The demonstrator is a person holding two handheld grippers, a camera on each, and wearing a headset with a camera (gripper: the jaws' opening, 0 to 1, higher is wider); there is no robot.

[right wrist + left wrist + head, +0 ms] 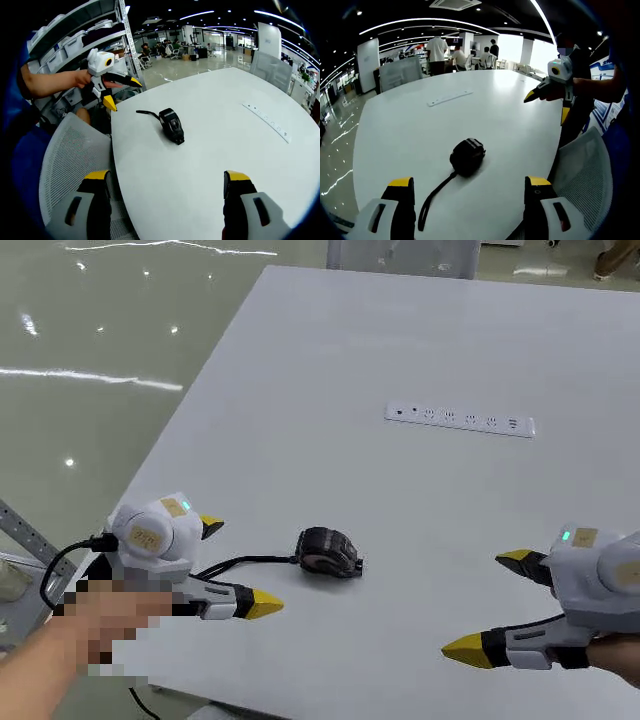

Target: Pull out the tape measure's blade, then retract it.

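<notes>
On the table (420, 330), the tape measure (328, 552) lies untouched; left gripper (238, 565) at its 9 o'clock, right gripper (490, 602) at 4 o'clock, both wide and empty. I judge this the approach step; next, one gripper must clamp the case.

Bright, even overhead light falls on the white table (420, 350), so the tape measure (328, 551) casts just a faint, soft shadow right beneath itself. Far left of the tape measure, the glossy floor (80, 340) carries streaks and dots of white glare. Both gripper views bend strongly toward their edges, with ceiling light strips (430, 21) curving above the tape measure, which is sharp.
</notes>
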